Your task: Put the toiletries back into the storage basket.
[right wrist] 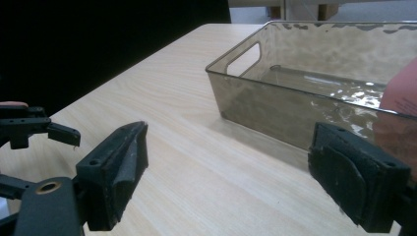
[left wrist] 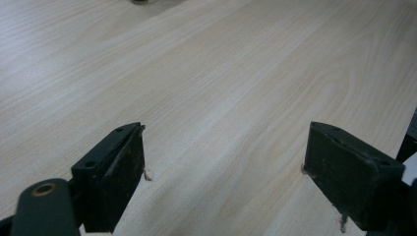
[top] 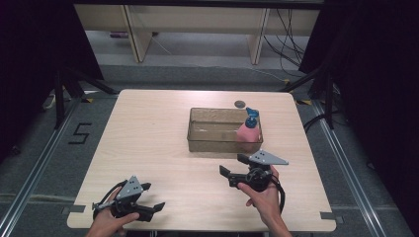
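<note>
A pink bottle (top: 248, 132) with a blue pump top stands upright in the right end of a clear smoky plastic bin (top: 197, 134) at the middle of the table. My right gripper (top: 234, 165) hovers open just in front of the bin, jaws pointing left, nothing between them. In the right gripper view the bin (right wrist: 275, 105) lies ahead and the bottle (right wrist: 403, 93) shows pink at the right edge. My left gripper (top: 152, 196) rests open near the table's front left edge. Its jaws stand wide apart over bare wood (left wrist: 221, 98) in the left gripper view.
A small dark round disc (top: 240, 103) lies on the table behind the bin. The wooden table (top: 148, 133) has bare room on its left half. Black stands and cables flank it on the floor. The left gripper (right wrist: 29, 129) appears far left in the right gripper view.
</note>
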A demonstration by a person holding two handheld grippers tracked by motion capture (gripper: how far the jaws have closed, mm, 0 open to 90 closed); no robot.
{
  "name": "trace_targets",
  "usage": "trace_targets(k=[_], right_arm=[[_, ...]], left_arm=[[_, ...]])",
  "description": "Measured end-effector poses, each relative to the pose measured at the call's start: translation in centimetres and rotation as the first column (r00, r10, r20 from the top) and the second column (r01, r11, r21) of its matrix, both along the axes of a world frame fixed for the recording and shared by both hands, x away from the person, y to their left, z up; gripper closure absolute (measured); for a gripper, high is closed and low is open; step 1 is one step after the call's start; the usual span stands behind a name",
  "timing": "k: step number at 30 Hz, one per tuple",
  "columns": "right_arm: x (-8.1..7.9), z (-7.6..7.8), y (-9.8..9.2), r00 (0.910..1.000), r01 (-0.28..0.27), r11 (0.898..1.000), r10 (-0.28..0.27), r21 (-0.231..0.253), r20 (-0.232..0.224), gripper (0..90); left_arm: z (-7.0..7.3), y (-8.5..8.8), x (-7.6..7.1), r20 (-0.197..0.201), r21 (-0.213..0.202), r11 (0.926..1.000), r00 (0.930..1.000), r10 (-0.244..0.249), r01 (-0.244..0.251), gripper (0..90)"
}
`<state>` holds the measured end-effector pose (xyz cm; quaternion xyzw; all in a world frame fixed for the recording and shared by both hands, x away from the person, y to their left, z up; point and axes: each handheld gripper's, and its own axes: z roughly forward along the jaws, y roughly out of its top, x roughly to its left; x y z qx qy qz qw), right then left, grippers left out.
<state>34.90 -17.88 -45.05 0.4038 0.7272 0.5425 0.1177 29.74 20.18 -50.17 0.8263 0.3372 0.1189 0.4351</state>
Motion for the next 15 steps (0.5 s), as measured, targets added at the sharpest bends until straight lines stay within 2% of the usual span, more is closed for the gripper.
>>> trace_targets(k=[1, 2, 3, 5, 6, 7, 8, 9, 10, 11, 12, 15], right_arm=[[0.0, -0.1, 0.0, 0.9999, 0.005, 1.000, -0.005, -0.010, 0.010, 16.0], [0.1, -0.2, -0.1, 0.9989, 0.003, 1.000, -0.002, -0.022, 0.047, 16.0], [-0.3, -0.1, 0.0, 0.9999, -0.008, 1.000, 0.008, -0.011, 0.011, 16.0], [-0.3, -0.2, 0.1, 0.9996, -0.015, 1.000, 0.015, -0.002, 0.022, 16.1], [-0.6, -0.2, 0.2, 0.9999, 0.003, 1.000, -0.003, -0.003, -0.012, 16.1], [-0.6, -0.3, 0.2, 0.9998, -0.017, 1.000, 0.017, -0.001, 0.009, 16.0], [-0.6, -0.3, 0.2, 0.9998, -0.017, 1.000, 0.017, -0.001, 0.009, 16.0], [-0.5, -0.5, 0.1, 0.9989, -0.020, 1.000, 0.021, -0.023, 0.043, 16.1], [-0.8, -0.3, 0.1, 0.9999, -0.013, 1.000, 0.014, -0.021, 0.009, 16.1], [-0.8, -0.4, 0.1, 0.9995, -0.013, 1.000, 0.013, -0.019, 0.030, 16.1], [-1.0, -0.5, 0.2, 0.9999, -0.009, 1.000, 0.009, -0.009, 0.008, 16.1], [-1.2, -0.6, 0.1, 0.9997, -0.022, 1.000, 0.022, -0.005, 0.008, 16.1]], left_arm=[[0.0, 0.0, 0.0, 0.000, 0.000, 1.0000, 1.0000, 0.000, 0.000, 14.9], [0.0, 0.0, 0.0, 0.000, 0.002, 1.0000, 1.0000, 0.000, 0.000, 14.9], [0.0, 0.0, 0.0, 0.001, 0.007, 1.0000, 1.0000, -0.002, 0.002, 14.9], [0.0, 0.0, 0.0, 0.001, 0.005, 1.0000, 1.0000, -0.002, 0.002, 14.9], [0.0, 0.0, 0.0, 0.000, 0.000, 1.0000, 1.0000, 0.000, 0.000, 14.9], [0.0, 0.0, 0.0, 0.000, 0.000, 1.0000, 1.0000, 0.000, 0.000, 14.9], [0.0, 0.0, 0.0, 0.000, 0.001, 1.0000, 1.0000, 0.000, 0.000, 14.9], [0.0, 0.0, 0.0, 0.000, 0.001, 1.0000, 1.0000, 0.000, 0.000, 14.9], [0.0, 0.0, 0.0, 0.001, 0.006, 1.0000, 1.0000, -0.003, 0.003, 14.9], [0.0, 0.0, 0.0, 0.001, 0.006, 1.0000, 1.0000, -0.003, 0.003, 14.9], [0.0, 0.0, 0.0, 0.000, 0.002, 1.0000, 1.0000, -0.001, 0.001, 14.9], [0.0, 0.0, 0.0, 0.000, 0.001, 1.0000, 1.0000, -0.002, 0.002, 14.9]])
